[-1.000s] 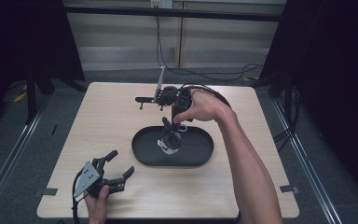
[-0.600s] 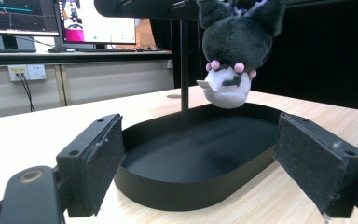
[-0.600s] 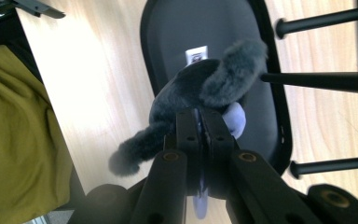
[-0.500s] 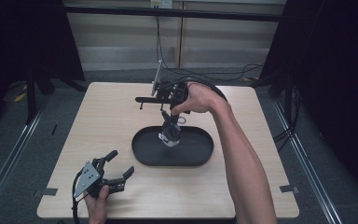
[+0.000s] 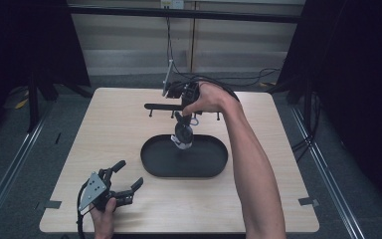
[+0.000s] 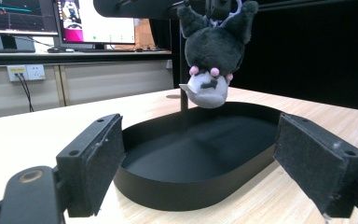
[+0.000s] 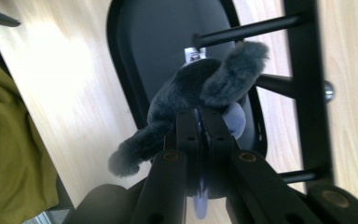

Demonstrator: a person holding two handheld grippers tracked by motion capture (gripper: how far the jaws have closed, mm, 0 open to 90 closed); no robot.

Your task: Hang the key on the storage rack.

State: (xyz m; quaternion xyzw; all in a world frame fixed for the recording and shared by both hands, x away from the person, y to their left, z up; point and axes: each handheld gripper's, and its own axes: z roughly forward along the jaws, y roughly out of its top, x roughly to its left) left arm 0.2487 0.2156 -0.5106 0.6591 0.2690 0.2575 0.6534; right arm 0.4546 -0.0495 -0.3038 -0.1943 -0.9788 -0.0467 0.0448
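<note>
Plush toy point(image 5: 183, 133) shifted rackward, in right tongs point(image 5: 185, 119)

Open worktop at left, crowded middle
The black tray point(image 5: 151, 167) and peg rack point(image 5: 159, 106) block the centre; bare worktop point(image 5: 109, 129) left of them allows passage.

A wooden table point(image 5: 109, 129) stands on grey floor point(image 5: 20, 164). Left of the table runs a metal rail point(image 5: 10, 172), and right of it another point(image 5: 323, 167). Behind the table, cables point(image 5: 258, 77) lie before a pale wall point(image 5: 129, 45). Monitors point(image 6: 56, 18) glow beyond the table, above a wall socket point(image 6: 26, 72).
</note>
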